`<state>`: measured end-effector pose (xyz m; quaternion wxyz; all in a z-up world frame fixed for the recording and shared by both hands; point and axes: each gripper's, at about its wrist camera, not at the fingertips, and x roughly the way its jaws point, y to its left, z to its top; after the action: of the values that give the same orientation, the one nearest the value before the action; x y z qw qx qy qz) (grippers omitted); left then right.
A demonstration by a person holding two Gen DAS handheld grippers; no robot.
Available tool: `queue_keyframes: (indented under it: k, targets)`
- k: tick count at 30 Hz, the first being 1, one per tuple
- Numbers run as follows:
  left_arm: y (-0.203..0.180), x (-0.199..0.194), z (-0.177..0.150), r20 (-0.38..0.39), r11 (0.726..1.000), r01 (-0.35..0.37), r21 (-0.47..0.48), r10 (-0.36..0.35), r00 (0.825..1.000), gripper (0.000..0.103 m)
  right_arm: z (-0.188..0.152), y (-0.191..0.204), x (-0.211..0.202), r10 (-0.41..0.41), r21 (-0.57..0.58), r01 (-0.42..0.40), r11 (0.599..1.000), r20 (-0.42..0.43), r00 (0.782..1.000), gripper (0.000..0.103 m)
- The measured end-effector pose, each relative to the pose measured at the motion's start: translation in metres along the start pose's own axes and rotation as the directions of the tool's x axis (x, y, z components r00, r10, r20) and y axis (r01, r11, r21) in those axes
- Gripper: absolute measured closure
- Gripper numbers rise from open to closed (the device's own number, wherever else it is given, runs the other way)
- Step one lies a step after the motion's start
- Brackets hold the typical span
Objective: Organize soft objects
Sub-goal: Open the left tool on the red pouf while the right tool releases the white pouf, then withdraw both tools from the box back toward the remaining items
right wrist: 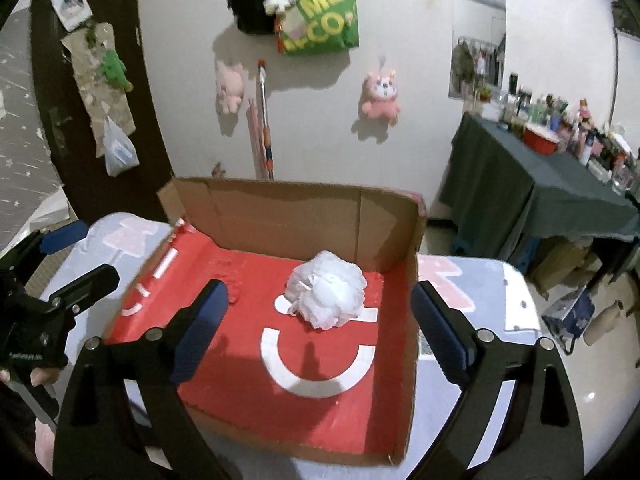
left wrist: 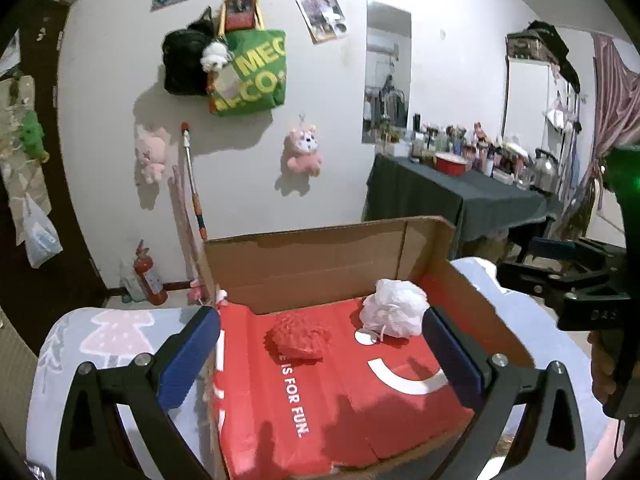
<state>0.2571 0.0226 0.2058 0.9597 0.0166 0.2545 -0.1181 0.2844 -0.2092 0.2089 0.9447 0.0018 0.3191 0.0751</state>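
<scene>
While both the left gripper [left wrist: 320,340] and right gripper [right wrist: 320,308] hang wide apart and empty, two puffs lie in the box [left wrist: 320,256].

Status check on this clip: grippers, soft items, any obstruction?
Left gripper open, empty. Right gripper open, empty. Red puff and white puff lying in the cardboard box. Nothing in the way.

left hand-held gripper [left wrist: 320,354] | black frame, blue pads, silver screws | right hand-held gripper [right wrist: 320,334] alike

Bright indoor light casts hard shadows on the wall; fisheye bends edges, corners vignette dark, slight blur
</scene>
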Motion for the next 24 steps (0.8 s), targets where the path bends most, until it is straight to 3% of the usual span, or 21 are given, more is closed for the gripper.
queue_keyframes:
  k: [9, 18, 24]
  targets:
    - [-0.015, -0.079, -0.028, 0.131, 1.000, 0.016, -0.022, -0.013, 0.991, 0.000, -0.043, 0.018, -0.088, 0.010, -0.031, -0.005, 0.999, 0.170, 0.985, 0.005]
    - [-0.045, -0.146, -0.079, 0.251, 1.000, 0.029, 0.004, -0.029, 0.967, 0.000, -0.110, 0.039, -0.150, -0.018, -0.044, 0.032, 0.999, 0.294, 0.956, 0.005]
    - [-0.059, -0.168, -0.116, 0.269, 0.999, 0.047, 0.011, -0.048, 0.962, 0.000, -0.157, 0.051, -0.174, -0.038, -0.043, 0.056, 0.998, 0.344, 0.938, 0.005]
